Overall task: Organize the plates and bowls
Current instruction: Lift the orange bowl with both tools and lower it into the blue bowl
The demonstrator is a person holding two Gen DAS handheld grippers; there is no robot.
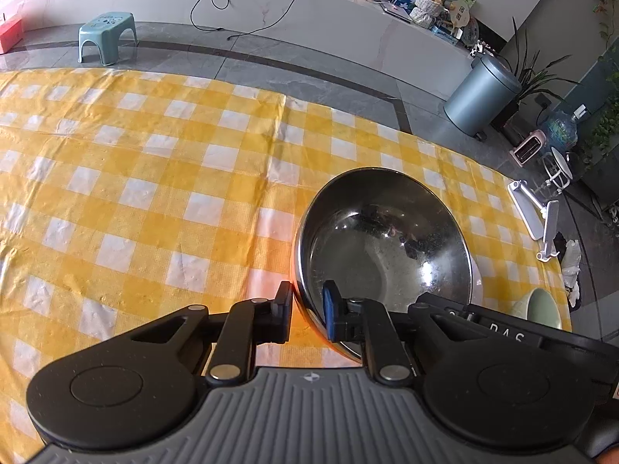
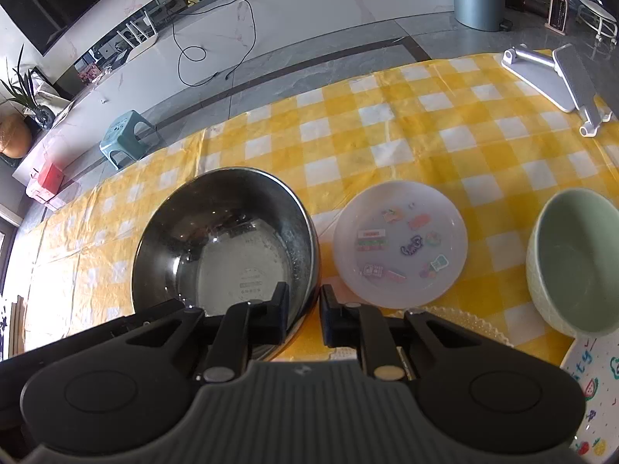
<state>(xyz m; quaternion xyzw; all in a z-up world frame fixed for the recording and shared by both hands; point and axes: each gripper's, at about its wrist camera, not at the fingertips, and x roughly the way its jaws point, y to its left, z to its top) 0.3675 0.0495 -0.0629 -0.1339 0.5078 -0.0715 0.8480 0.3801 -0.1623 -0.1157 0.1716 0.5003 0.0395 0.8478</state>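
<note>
A large steel bowl (image 1: 383, 239) (image 2: 224, 239) stands on the yellow checked tablecloth (image 1: 154, 178). My left gripper (image 1: 308, 309) is shut on the bowl's near left rim, one finger outside the wall and the blue-padded one inside. On the opposite side my right gripper (image 2: 304, 307) pinches the near right rim, its left finger inside the bowl. To the right of the bowl lies a white plate with stickers (image 2: 400, 247), and further right stands a pale green bowl (image 2: 576, 263) (image 1: 543, 307).
A clear glass plate (image 2: 464, 321) lies just under the right gripper, and a white plate with fruit drawings (image 2: 592, 406) sits at the near right corner. A white folding stand (image 2: 557, 77) (image 1: 536, 212) rests at the table's far right edge. Floor, a stool and a bin lie beyond.
</note>
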